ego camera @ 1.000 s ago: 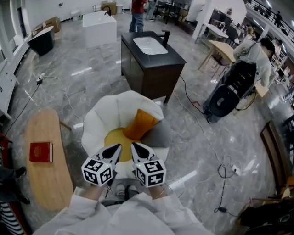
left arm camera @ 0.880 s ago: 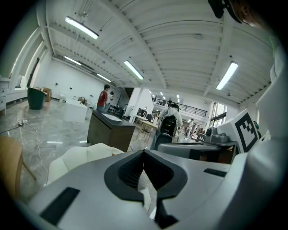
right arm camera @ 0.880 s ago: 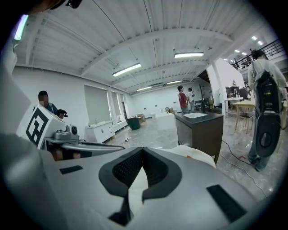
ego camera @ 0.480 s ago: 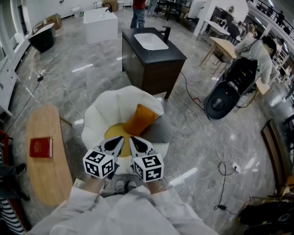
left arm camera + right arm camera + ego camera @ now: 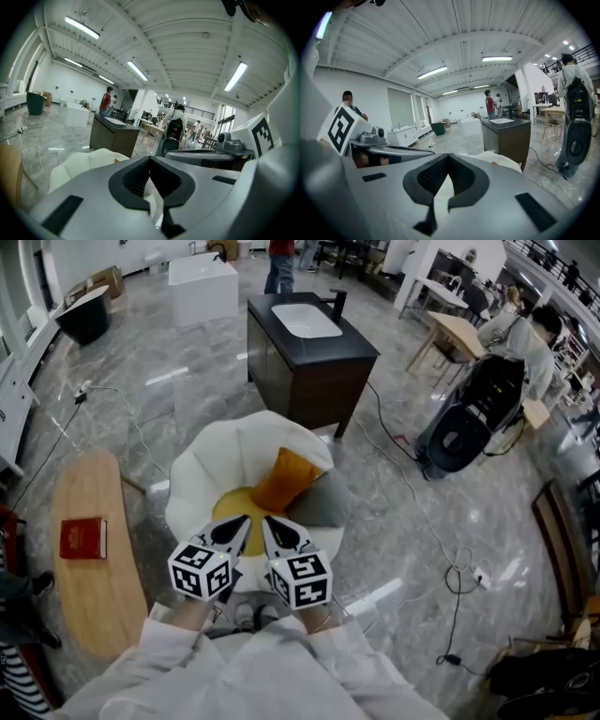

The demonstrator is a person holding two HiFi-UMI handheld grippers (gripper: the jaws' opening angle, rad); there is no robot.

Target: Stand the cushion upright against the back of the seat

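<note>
- Down at the white chair (image 5: 234, 451), almost nothing has changed since a second ago. The orange cushion (image 5: 284, 481) sits in the same spot.
- Both grippers are still side by side at the chair's front edge. They look a tiny bit closer to each other than before.
- Both hands reach out from white sleeves (image 5: 178, 652), low and close to the body. The left gripper (image 5: 239, 526) and the right gripper (image 5: 272, 527) point ahead at the chair and a little down. Their tips lean in toward each other.
- In the left gripper view, the left gripper's (image 5: 150, 159) jaws are pressed together with nothing between them.
- In the right gripper view, the right gripper's (image 5: 448, 157) jaws are pressed together too, and they hold nothing.
- The cushion stands on its edge on the yellow seat pad (image 5: 228, 512), on the right side of the seat. It leans on the chair's curved back.
- In the head view its long side runs from lower left up to upper right, so it is tilted. Its top corner points at the right side of the back.
- A gray soft pad (image 5: 323, 505) lies just beside it on the right.
</note>
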